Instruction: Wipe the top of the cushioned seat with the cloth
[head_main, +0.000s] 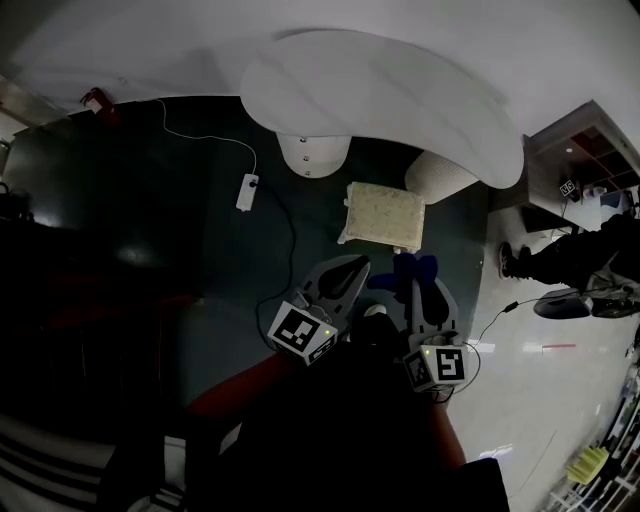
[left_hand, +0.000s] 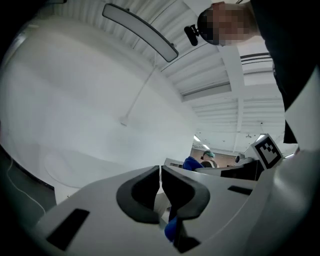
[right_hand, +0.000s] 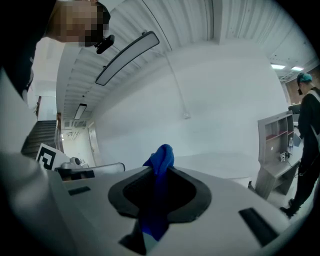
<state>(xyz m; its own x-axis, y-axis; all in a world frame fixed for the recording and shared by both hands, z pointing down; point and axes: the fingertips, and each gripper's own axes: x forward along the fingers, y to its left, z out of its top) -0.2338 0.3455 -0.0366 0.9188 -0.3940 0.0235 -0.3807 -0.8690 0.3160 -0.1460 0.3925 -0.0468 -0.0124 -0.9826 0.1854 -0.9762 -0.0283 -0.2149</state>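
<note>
The right gripper (right_hand: 159, 171) has its 2 jaws pressed together on a blue cloth (right_hand: 162, 156). One bunch of the cloth stands up above the jaw tips, and the rest hangs down between the jaws. Behind is a white wall with 1 long lamp (right_hand: 127, 57) above. At the right edge, a person (right_hand: 306, 145) stands beside a shelf unit (right_hand: 274, 142).

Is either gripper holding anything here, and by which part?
The right gripper holds the blue cloth, jaws shut on a bunched stretch, a tuft poking past the tips. The left gripper is shut on nothing.
</note>
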